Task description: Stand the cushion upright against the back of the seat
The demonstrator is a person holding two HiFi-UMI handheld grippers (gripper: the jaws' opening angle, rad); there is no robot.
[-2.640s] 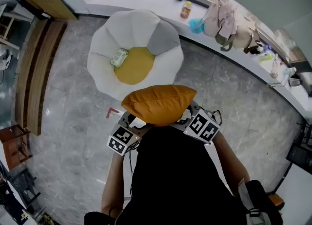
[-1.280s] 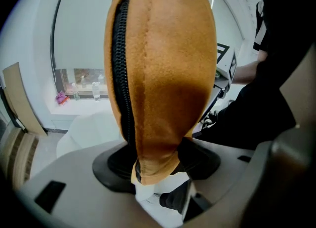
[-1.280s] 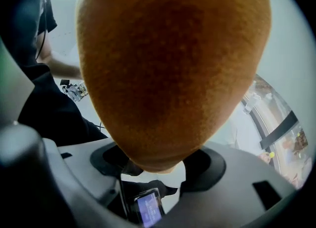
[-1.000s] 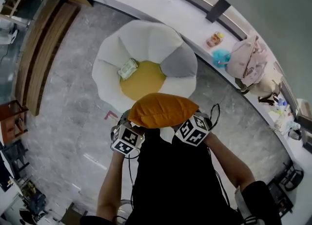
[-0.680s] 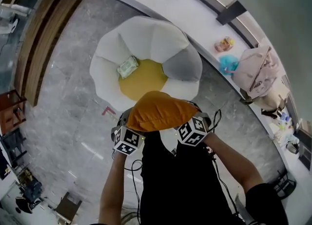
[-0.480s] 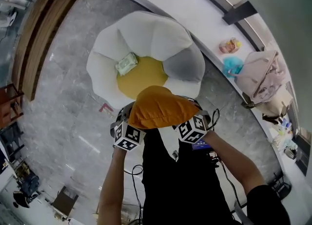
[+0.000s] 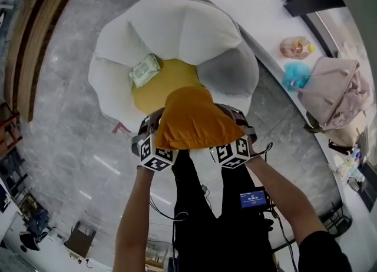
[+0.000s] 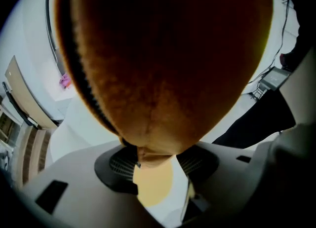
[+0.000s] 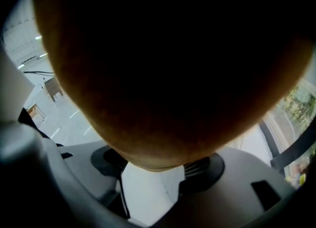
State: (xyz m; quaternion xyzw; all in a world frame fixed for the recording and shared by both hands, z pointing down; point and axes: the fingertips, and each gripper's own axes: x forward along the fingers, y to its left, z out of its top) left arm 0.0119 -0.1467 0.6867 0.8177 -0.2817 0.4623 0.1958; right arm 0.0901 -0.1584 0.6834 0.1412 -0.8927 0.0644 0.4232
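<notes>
An orange cushion hangs over the front of a white petal-shaped armchair with a yellow seat. My left gripper is shut on the cushion's left end, and my right gripper is shut on its right end. In the left gripper view the cushion fills the frame and its corner is pinched between the pads of the left gripper. The cushion also fills the right gripper view, where the right gripper holds its lower edge. Both sets of fingertips are hidden under the cushion in the head view.
A green-white packet lies on the seat at its back left. A grey petal forms the chair's right side. A white ledge behind carries a pink bag and small items. A wooden bench stands to the left.
Both grippers have come down and forward with the cushion. It now overlaps the front of the yellow seat, and the chair looks larger and closer.
</notes>
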